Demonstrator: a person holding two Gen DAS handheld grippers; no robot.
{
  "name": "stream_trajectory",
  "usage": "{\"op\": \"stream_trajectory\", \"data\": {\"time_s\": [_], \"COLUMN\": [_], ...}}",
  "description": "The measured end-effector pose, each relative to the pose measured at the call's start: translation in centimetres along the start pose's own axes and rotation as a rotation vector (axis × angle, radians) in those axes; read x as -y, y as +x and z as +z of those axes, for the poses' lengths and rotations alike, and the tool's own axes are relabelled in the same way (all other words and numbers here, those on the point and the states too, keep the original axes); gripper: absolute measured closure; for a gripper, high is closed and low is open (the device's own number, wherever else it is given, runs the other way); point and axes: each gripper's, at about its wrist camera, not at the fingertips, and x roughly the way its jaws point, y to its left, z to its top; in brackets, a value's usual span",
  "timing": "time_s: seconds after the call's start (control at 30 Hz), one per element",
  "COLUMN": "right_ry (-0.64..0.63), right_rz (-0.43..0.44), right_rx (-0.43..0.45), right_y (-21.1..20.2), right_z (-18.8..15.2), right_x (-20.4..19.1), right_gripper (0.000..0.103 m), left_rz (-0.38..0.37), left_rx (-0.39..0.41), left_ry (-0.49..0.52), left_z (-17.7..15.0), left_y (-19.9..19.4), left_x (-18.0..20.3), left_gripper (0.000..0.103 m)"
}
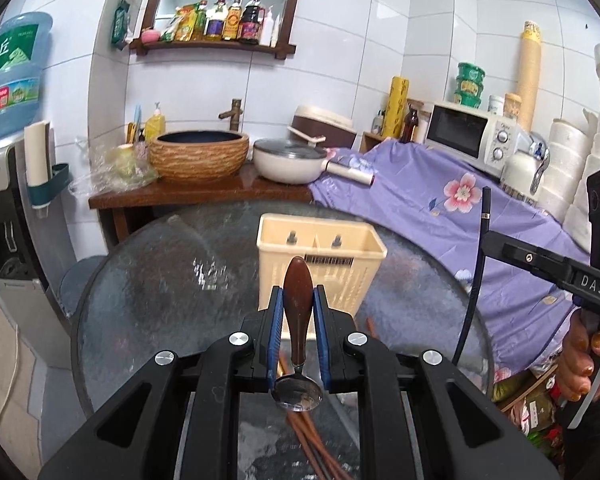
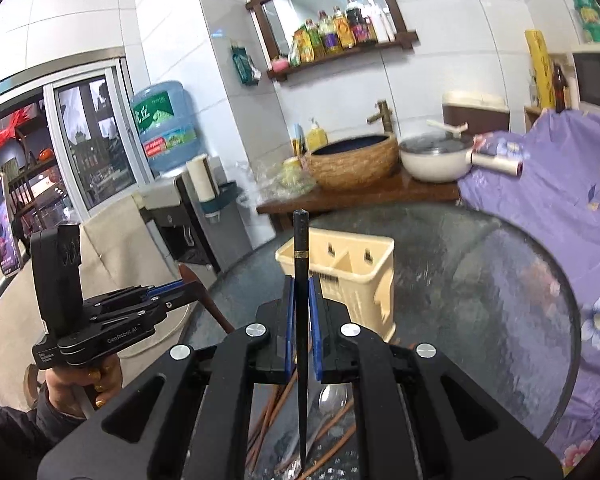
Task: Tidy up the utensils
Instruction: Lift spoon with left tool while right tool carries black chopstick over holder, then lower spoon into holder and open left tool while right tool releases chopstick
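My left gripper [image 1: 298,306] is shut on a spoon with a brown wooden handle [image 1: 297,300]. Its handle points up and its metal bowl hangs low between the fingers. My right gripper [image 2: 301,300] is shut on a black chopstick [image 2: 301,280] held upright; it also shows in the left wrist view [image 1: 479,264]. A cream plastic utensil holder [image 1: 320,258] with two compartments stands on the round glass table [image 1: 160,280], just beyond both grippers; it also shows in the right wrist view [image 2: 340,276]. Brown chopsticks [image 2: 276,404] and a metal spoon [image 2: 332,398] lie on the table below the right gripper.
A purple floral cloth [image 1: 420,208] covers the counter to the right, with a microwave [image 1: 472,136] on it. Behind the table, a wooden shelf holds a basin [image 1: 198,154] and a white pot [image 1: 290,160]. A water dispenser [image 1: 4,200] stands at the left.
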Motion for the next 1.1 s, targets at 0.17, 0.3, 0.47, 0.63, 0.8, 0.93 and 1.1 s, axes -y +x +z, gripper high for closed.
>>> {"op": "stream_trajectory", "data": {"time_s": [0.17, 0.3, 0.47, 0.63, 0.8, 0.93, 1.1], "right_ry": [-0.038, -0.043, -0.042, -0.073, -0.085, -0.079, -0.083], "right_rz": [-0.015, -0.036, -0.098, -0.213, -0.278, -0.3, -0.297], "right_rx": [0.064, 0.139, 0.233, 0.319, 0.316, 0.283, 0.222], "right_y": [0.0, 0.2, 1.0, 2.8, 6.2, 8.6, 10.7], "right_z": [4.0, 7.8, 12.3, 14.3, 12.6, 10.4, 7.7], "right_x": [-1.4, -2.1, -2.3, -2.0, -0.8, 0.2, 0.9], "right_gripper": [0.095, 0.095, 0.095, 0.095, 0.095, 0.095, 0.095], "left_rz": [-0.006, -0.003, 0.024, 0.045, 0.057, 0.075, 0.1], "left_rx": [0.07, 0.11, 0.135, 0.133, 0.097, 0.068, 0.051], "left_ry": [0.013, 0.025, -0.013, -0.068, -0.131, -0.14, -0.107], "left_z": [4.2, 7.8, 12.2, 14.2, 13.5, 11.7, 9.4], "left_y": [-0.8, -0.7, 1.4, 4.6, 8.1, 10.3, 11.7], "left_x": [0.6, 1.2, 0.7, 0.0, -0.9, -1.2, -1.0], "left_gripper": [0.088, 0.088, 0.088, 0.088, 0.088, 0.088, 0.088]}}
